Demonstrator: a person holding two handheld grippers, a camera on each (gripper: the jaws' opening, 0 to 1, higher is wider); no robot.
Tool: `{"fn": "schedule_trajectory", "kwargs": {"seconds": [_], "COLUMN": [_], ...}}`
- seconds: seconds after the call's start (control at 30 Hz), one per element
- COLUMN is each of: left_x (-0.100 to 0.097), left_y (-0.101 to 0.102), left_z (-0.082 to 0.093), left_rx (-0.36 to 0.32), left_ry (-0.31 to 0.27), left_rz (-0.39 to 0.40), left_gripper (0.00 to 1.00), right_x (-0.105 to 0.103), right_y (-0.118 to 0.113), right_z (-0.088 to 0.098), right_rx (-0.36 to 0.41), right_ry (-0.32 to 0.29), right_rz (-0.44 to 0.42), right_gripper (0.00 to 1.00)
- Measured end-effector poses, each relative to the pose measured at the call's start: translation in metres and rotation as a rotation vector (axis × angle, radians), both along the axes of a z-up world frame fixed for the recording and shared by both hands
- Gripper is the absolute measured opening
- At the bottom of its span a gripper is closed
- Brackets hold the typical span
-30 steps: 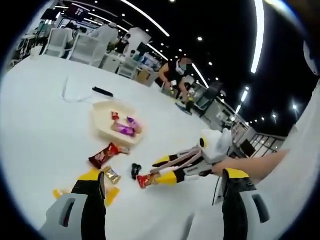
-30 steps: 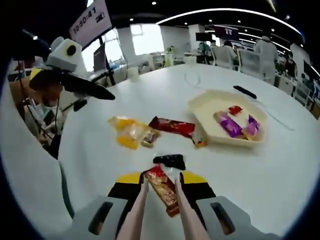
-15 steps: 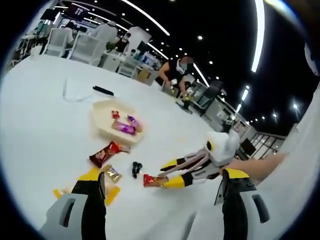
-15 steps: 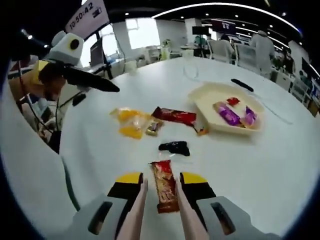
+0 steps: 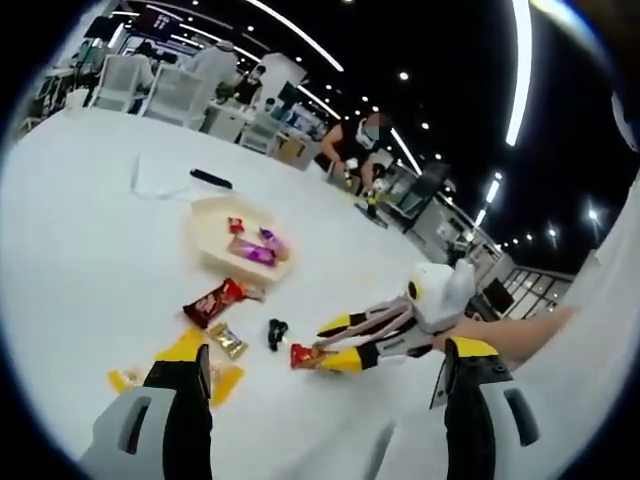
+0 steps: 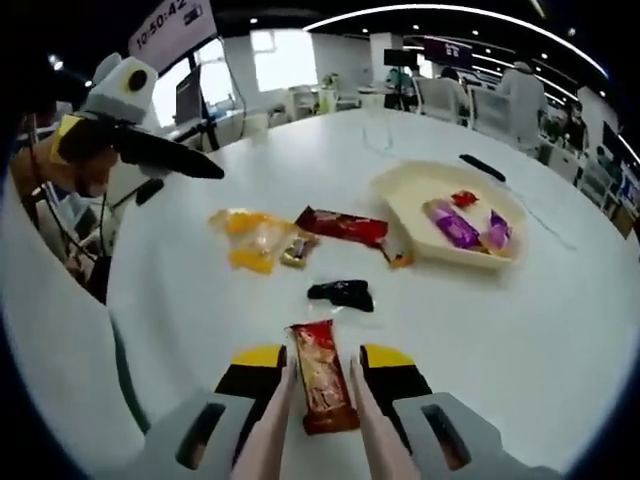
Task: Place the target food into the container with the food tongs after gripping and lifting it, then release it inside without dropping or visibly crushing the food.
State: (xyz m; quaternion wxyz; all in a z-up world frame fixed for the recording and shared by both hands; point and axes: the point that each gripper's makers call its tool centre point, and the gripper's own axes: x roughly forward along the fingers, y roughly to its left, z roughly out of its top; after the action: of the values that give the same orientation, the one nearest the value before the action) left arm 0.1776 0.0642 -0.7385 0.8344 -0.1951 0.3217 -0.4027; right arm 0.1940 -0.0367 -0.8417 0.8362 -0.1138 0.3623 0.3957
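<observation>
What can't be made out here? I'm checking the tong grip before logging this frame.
- Right gripper view: whether the tongs pinch the red snack bar or just flank it; contact is unclear.
- Left gripper view: red snack bar too small and blurred to judge crushing.
- Both views: wrapper print in the cream tray too small to read.

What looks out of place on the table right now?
Several wrapped snacks lie loose on the white table outside the cream tray: a yellow packet, a long red bar, a small black piece. Another red snack bar sits between the tong arms at the right claw. Nothing looks crushed or torn.
</observation>
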Motion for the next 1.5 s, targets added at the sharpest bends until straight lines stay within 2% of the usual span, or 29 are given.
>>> {"fn": "schedule_trajectory", "kwargs": {"seconds": [0.1, 0.17, 0.4, 0.5, 0.53, 0.73, 0.9, 0.97, 1.0, 1.13, 1.5], "left_x": [-0.001, -0.001, 0.0, 0.0, 0.001, -0.001, 0.002, 0.003, 0.004, 0.005, 0.008], "left_y": [0.003, 0.005, 0.004, 0.004, 0.004, 0.004, 0.007, 0.008, 0.009, 0.01, -0.001], "left_z": [-0.002, -0.004, -0.007, -0.007, -0.007, -0.006, -0.005, -0.003, -0.002, -0.003, -0.004], "left_rx": [-0.01, -0.009, -0.009, -0.006, -0.004, 0.002, 0.008, 0.008, 0.011, 0.014, 0.027], "left_ry": [0.01, 0.016, 0.029, 0.027, 0.026, 0.024, 0.022, 0.021, 0.019, 0.021, 0.033], "left_rz": [0.014, 0.019, 0.015, 0.008, 0.005, 0.0, 0.012, 0.017, 0.023, 0.029, 0.002], "left_gripper": [0.98, 0.98, 0.98, 0.97, 0.97, 0.97, 0.97, 0.97, 0.97, 0.97, 0.97], "right_x": [0.001, 0.0, -0.001, -0.003, -0.002, -0.001, 0.002, 0.004, 0.005, 0.004, 0.005], "right_y": [-0.001, 0.0, 0.003, 0.002, 0.002, 0.002, -0.001, -0.002, -0.001, 0.004, 0.0], "right_z": [0.0, -0.001, -0.003, -0.003, -0.002, -0.003, -0.002, -0.002, -0.003, -0.005, -0.004], "right_rx": [0.002, -0.039, -0.096, -0.091, -0.079, -0.079, -0.033, -0.034, -0.041, -0.112, -0.079], "right_ry": [-0.008, -0.047, -0.063, -0.08, -0.076, -0.069, -0.036, -0.026, -0.004, -0.027, -0.018], "right_rz": [-0.002, 0.061, 0.084, 0.072, 0.048, 0.028, -0.022, -0.041, -0.079, -0.065, -0.099], "right_gripper": [0.28, 0.28, 0.25, 0.23, 0.22, 0.21, 0.21, 0.21, 0.21, 0.21, 0.21]}}
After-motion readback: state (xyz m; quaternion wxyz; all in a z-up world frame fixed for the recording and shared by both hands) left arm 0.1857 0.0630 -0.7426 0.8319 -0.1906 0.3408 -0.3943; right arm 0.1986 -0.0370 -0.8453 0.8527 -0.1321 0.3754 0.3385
